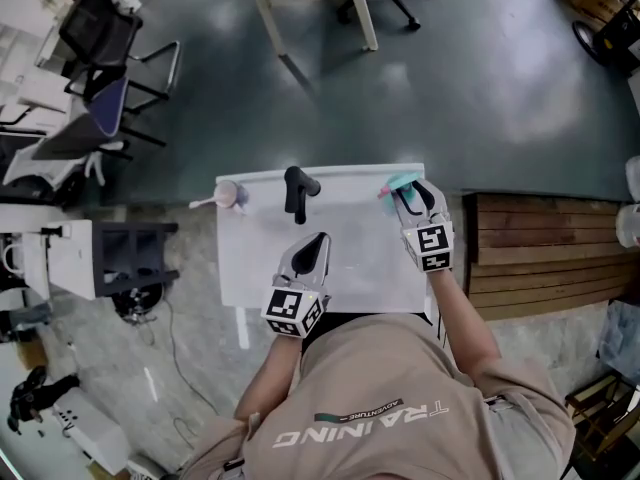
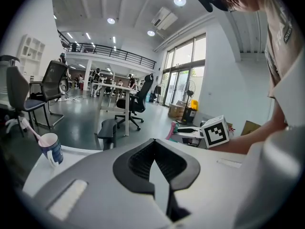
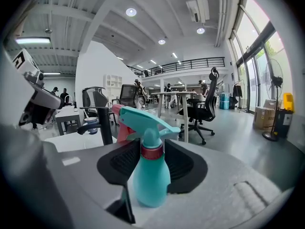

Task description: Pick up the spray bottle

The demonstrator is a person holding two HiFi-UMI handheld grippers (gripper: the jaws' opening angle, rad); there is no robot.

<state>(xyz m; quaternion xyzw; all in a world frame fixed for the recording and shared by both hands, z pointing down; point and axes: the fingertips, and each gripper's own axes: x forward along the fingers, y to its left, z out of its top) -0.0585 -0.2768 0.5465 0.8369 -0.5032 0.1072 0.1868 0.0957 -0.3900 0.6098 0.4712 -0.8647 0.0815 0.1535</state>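
We count one white table. Two grippers: left gripper clenched, empty, mid-table; right gripper released wide, jaws flanking spray bottle. One black stand. One spray bottle, teal, upright at table's far right corner. We judge it light, rigid, slick; take waist below red collar. One cup.
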